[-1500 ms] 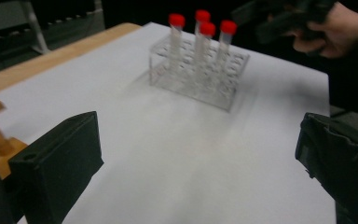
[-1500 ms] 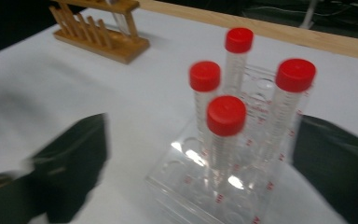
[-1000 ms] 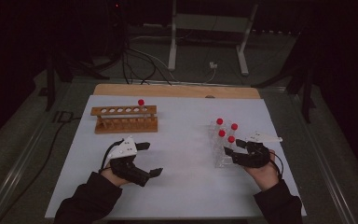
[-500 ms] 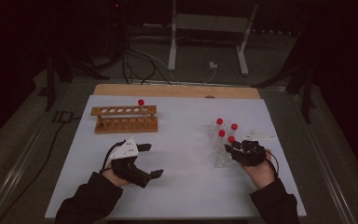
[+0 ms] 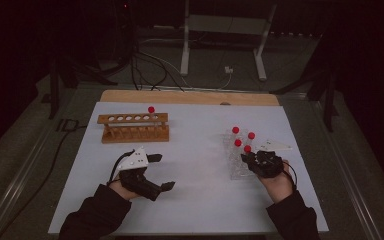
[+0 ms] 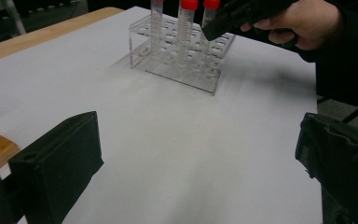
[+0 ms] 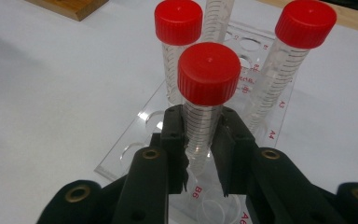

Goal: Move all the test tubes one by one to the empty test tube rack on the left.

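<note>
The right tool (image 7: 200, 149) has just closed on a red-capped tube (image 7: 207, 93) (standing in the clear rack (image 7: 135, 154)). The left tool (image 5: 160, 172) rests wide open on the counter (image 5: 195, 195).

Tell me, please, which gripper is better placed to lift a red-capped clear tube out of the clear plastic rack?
The right gripper: its jaws already clamp the nearest red-capped clear tube in the clear plastic rack. The left gripper sits open, well away.
</note>
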A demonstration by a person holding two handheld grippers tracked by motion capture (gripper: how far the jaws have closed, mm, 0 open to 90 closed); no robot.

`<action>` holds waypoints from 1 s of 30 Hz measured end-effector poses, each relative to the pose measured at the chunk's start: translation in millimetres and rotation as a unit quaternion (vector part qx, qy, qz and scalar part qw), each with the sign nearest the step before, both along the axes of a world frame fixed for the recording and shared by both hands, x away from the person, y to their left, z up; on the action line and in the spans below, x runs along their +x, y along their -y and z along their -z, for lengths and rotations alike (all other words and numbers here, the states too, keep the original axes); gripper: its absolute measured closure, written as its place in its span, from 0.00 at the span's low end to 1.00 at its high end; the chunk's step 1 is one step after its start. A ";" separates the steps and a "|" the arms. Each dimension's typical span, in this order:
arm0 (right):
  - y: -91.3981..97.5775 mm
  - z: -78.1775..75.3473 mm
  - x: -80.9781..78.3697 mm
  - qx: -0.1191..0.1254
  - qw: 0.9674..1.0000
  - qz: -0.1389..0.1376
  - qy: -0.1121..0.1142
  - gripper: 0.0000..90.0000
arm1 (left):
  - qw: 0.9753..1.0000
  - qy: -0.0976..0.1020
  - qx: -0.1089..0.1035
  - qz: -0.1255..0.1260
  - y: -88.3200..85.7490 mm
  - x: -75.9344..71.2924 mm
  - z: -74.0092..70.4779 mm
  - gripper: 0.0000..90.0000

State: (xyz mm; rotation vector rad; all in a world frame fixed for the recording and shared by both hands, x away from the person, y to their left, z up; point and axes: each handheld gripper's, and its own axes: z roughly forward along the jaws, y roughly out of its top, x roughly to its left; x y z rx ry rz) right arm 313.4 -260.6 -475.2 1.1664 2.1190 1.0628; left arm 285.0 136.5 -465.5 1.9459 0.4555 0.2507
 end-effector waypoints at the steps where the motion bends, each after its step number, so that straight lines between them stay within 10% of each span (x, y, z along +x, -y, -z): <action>1: 0.2 -1.1 -0.5 0.002 1.000 -0.001 0.003 0.83 | 1.000 -0.001 0.001 0.001 -0.1 0.3 0.4 0.01; 30: -1.4 -52.1 -33.5 0.033 0.996 -0.025 0.083 0.84 | 1.000 -0.005 -0.001 0.007 0.4 0.4 -0.9 0.01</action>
